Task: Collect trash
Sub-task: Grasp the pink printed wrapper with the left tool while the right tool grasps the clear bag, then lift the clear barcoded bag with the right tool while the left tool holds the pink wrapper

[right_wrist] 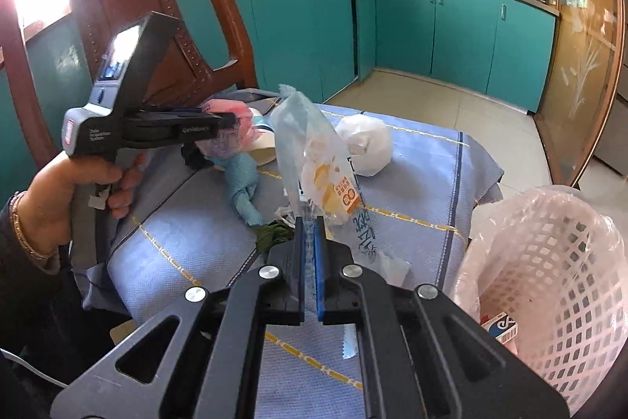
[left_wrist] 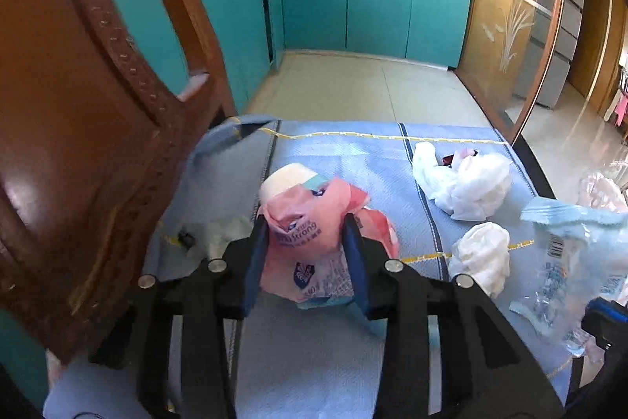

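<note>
Left to right: your left gripper [left_wrist: 306, 234] is clamped on the pink wrapper [left_wrist: 310, 222] on the blue cloth [left_wrist: 373, 152]; your right gripper [right_wrist: 310, 222] pinches the clear wrapper [right_wrist: 314, 152], basket [right_wrist: 549, 262] just beside.

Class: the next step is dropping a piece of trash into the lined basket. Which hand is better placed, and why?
Right. The right gripper is shut on the clear wrapper, with the basket just beside it. The left gripper grips the pink wrapper, still on the table.
</note>
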`<state>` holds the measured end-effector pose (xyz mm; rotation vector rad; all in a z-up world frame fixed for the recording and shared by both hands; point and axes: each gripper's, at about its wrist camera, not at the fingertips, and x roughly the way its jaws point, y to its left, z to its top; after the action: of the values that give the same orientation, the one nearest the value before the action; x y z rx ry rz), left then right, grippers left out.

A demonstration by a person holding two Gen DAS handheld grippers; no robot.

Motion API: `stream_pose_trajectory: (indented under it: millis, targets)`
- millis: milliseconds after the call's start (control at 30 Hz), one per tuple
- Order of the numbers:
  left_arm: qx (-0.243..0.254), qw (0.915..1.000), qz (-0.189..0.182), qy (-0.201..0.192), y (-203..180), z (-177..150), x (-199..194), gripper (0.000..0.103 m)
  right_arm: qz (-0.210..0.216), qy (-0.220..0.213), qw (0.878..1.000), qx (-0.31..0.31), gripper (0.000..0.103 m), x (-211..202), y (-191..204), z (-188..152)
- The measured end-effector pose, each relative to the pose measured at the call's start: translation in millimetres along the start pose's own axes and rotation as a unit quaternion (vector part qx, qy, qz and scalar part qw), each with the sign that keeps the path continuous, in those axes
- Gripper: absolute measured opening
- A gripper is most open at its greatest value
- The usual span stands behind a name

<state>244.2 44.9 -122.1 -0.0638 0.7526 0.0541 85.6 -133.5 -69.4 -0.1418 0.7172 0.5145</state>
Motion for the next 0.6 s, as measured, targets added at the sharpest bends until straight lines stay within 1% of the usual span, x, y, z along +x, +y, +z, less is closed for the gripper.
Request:
stream_pose_trajectory:
  millis: [133,200,333,400,467,600]
  targets:
    - [-0.012,0.9996,0.002,-0.027,8,-5,-28,0.038,-0.006,-0.016,1.0,0.003,0.005,-6,-1,2]
    - [-0.014,0.9986,-0.001,-0.052,11,-11,-52,0.038,-0.013,-0.019,1.0,0.001,0.005,-7,0,2]
    - [-0.011,0.9959,0.009,-0.089,9,-27,-91,0.038,-0.024,-0.022,0.999,-0.013,0.005,-8,6,0]
    - [0.0,0.9951,0.013,-0.098,5,-37,-101,0.038,-0.033,-0.025,0.999,-0.026,0.005,-9,13,0]
    - [0.017,0.9944,0.016,-0.103,-1,-45,-110,0.038,-0.032,-0.029,0.998,-0.035,0.005,-11,18,0]
    - [0.024,0.9933,0.027,-0.11,-2,-49,-120,0.038,-0.031,-0.042,0.998,-0.044,0.005,-18,24,1]
